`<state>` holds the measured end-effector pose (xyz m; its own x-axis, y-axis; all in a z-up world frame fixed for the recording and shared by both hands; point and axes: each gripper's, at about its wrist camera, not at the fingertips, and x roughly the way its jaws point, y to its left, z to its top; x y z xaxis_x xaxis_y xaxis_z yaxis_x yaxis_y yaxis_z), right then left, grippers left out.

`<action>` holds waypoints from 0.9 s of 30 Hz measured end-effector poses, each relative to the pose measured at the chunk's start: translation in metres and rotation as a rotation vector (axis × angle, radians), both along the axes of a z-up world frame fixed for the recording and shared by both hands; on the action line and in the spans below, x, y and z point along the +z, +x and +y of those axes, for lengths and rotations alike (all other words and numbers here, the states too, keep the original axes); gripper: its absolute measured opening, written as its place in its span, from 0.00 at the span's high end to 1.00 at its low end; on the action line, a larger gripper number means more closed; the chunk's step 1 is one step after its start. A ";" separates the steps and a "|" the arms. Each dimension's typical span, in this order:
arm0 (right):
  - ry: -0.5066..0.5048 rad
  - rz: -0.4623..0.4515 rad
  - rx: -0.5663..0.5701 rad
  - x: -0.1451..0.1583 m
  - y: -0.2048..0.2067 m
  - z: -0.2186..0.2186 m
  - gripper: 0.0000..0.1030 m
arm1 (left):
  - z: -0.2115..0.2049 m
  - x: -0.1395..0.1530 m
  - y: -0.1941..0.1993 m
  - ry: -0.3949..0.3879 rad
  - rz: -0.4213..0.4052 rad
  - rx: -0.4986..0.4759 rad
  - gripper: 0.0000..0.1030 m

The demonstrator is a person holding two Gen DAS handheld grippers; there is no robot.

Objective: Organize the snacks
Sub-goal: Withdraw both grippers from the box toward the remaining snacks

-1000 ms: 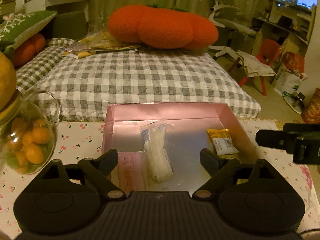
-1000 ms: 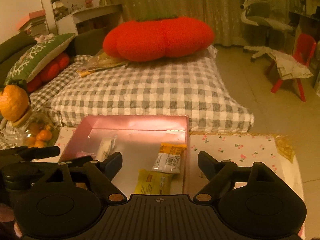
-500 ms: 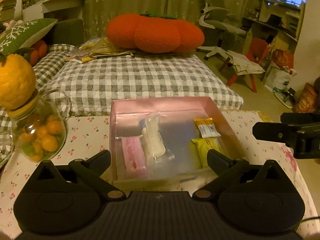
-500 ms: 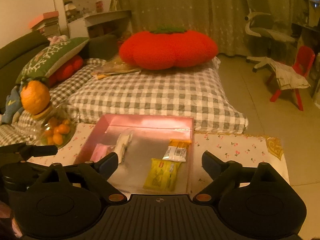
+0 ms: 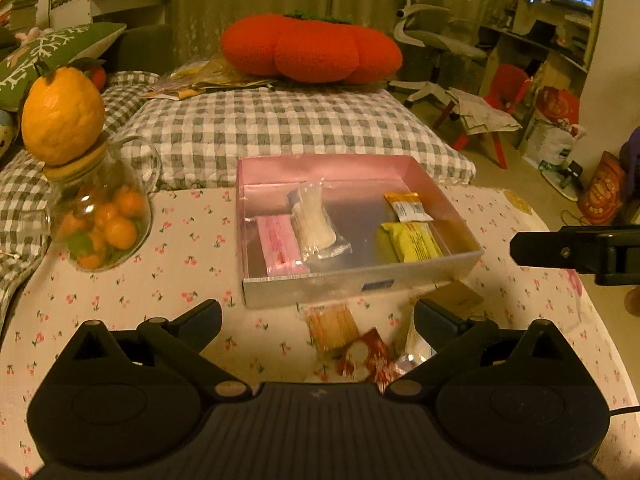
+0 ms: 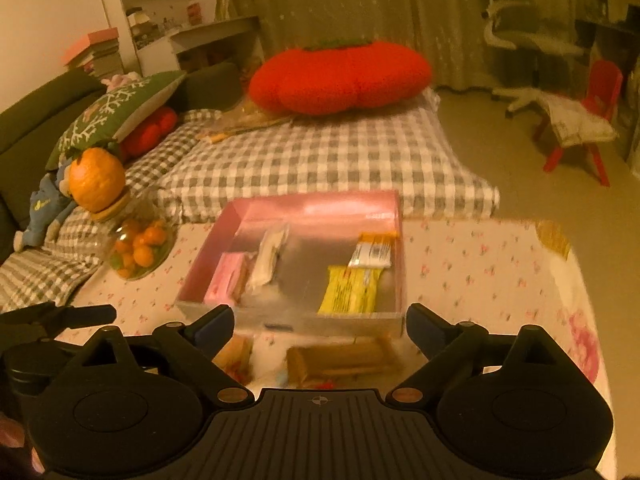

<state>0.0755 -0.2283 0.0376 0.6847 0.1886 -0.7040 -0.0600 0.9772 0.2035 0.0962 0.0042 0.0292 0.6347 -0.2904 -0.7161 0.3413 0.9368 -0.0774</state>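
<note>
Partly done, by the look of it. Largest first: bench [image 5: 168, 280] under a cherry-print cloth, carrying the pink box [image 5: 352, 284] at its middle. Inside the box, 4 snacks already laid flat: yellow packet [image 5: 412, 242] and orange-and-white packet [image 5: 408, 207] on the right side, clear packet [image 5: 316, 222] and pink packet [image 5: 278, 242] on the left, those 2 just beside each other. Left to do, as a judgement: 3 or so loose snacks lying on the bench just in front of the box's near wall, namely a brown bar [image 6: 340, 358], an orange-tinted packet [image 5: 332, 326] and a red-and-white packet [image 5: 370, 358] (more may be hidden under the gripper bodies). Glass jar [image 5: 100, 216] of small oranges well apart to the left, untouched.

Left gripper [image 5: 318, 314]: fingers wide apart, nothing between them, having just been opening. Right gripper [image 6: 320, 322]: fingers likewise spread and empty, also just been opening.

Against 1 second ago: both views pulled back from the box, so the whole box and the loose snacks in front of it now show, where before only the box interior filled the lower view.
</note>
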 end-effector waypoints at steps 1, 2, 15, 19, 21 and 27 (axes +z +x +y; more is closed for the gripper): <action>0.004 0.005 0.001 -0.003 -0.003 0.000 0.08 | 0.001 -0.001 -0.003 0.003 0.000 -0.006 0.01; 0.007 0.009 0.001 -0.006 -0.006 0.000 0.08 | 0.002 -0.002 -0.007 0.005 -0.002 -0.010 0.01; -0.064 0.011 -0.022 -0.040 -0.035 -0.001 0.08 | 0.018 -0.033 -0.032 0.002 0.023 -0.027 0.01; -0.088 0.007 0.002 -0.050 -0.044 -0.003 0.04 | 0.025 -0.040 -0.036 0.016 0.041 -0.018 0.01; -0.116 0.010 0.008 -0.056 -0.047 -0.003 0.04 | 0.028 -0.042 -0.034 0.013 0.056 0.001 0.01; -0.145 0.065 0.028 -0.072 -0.046 0.001 0.04 | 0.026 -0.044 -0.028 -0.045 0.124 0.066 0.01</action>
